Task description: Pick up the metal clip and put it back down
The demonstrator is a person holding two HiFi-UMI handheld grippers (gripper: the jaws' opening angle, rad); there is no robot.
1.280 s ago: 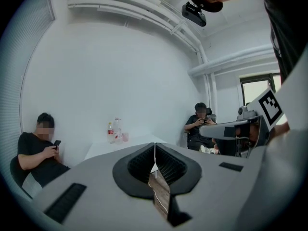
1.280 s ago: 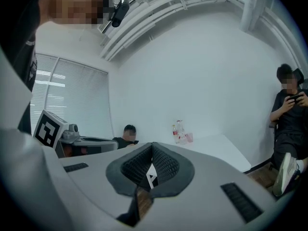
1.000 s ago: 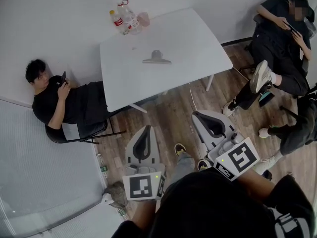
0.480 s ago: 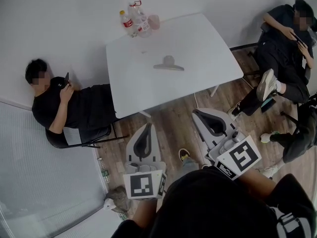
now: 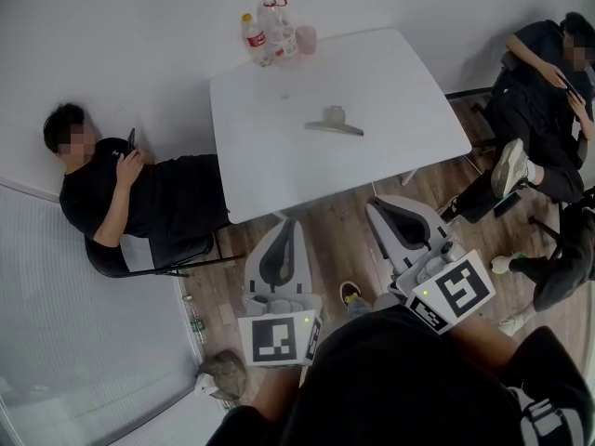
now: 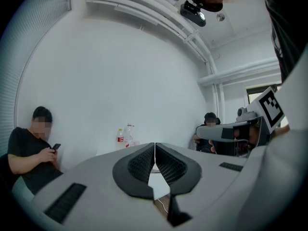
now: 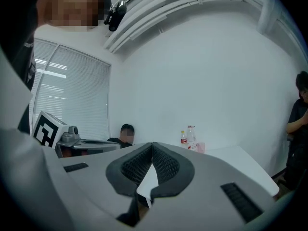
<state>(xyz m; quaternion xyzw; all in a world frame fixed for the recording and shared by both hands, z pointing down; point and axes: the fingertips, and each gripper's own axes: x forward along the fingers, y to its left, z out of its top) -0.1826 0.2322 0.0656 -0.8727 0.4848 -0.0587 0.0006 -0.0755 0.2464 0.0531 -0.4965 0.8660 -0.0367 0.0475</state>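
White table point(image 5: 409, 91): one metal clip point(image 5: 334, 122), two bottles point(image 5: 253, 37)

From the head we look steeply down on the left gripper point(image 5: 290, 223) and right gripper point(image 5: 375, 205), both close below us, with the table point(image 5: 390, 82) ahead of their tips. Each gripper camera sits right behind its own jaws and faces level along them. Both show us the bottles point(image 6: 124, 137) far past the tips, and each catches the other gripper beside it.
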